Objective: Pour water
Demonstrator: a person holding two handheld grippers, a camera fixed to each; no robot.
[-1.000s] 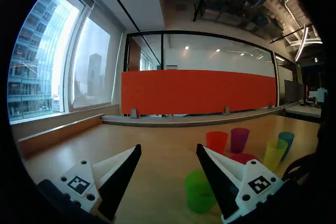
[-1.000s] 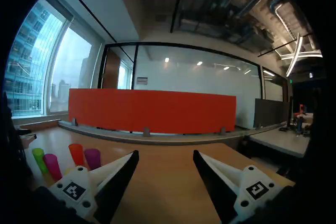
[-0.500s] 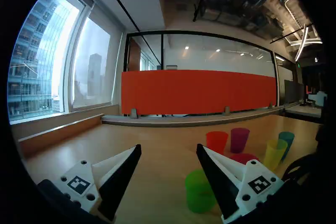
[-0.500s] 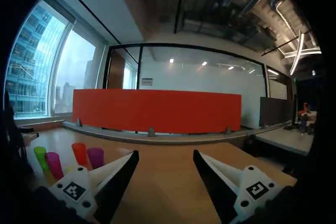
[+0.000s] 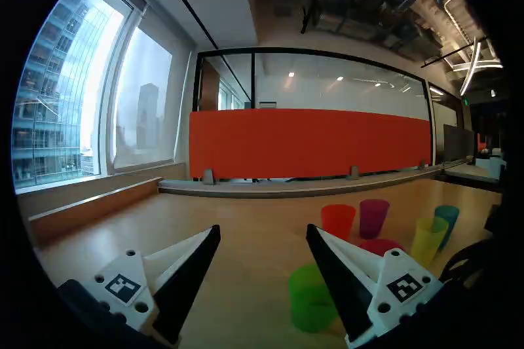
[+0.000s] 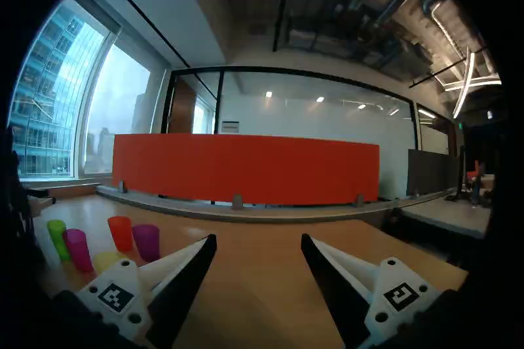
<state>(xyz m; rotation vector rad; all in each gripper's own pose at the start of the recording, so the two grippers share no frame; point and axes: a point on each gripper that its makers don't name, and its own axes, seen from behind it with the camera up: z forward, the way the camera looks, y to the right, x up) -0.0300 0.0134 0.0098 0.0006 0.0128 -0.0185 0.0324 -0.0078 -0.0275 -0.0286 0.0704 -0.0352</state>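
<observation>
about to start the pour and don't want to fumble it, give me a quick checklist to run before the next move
1. Left gripper open and empty: ok.
2. Right gripper open and empty: ok.
3. Cups standing upright on the wooden table, including the green cup, orange cup and yellow cup: ok.
4. Green cup lined up between the left gripper's fingers: not ok. It sits beside the gap, partly behind one finger.
5. Which cup holds the water: cannot tell, as no cup's inside shows.
6. Right gripper aimed at a cup: not ok. The cups sit off to its side.
</observation>
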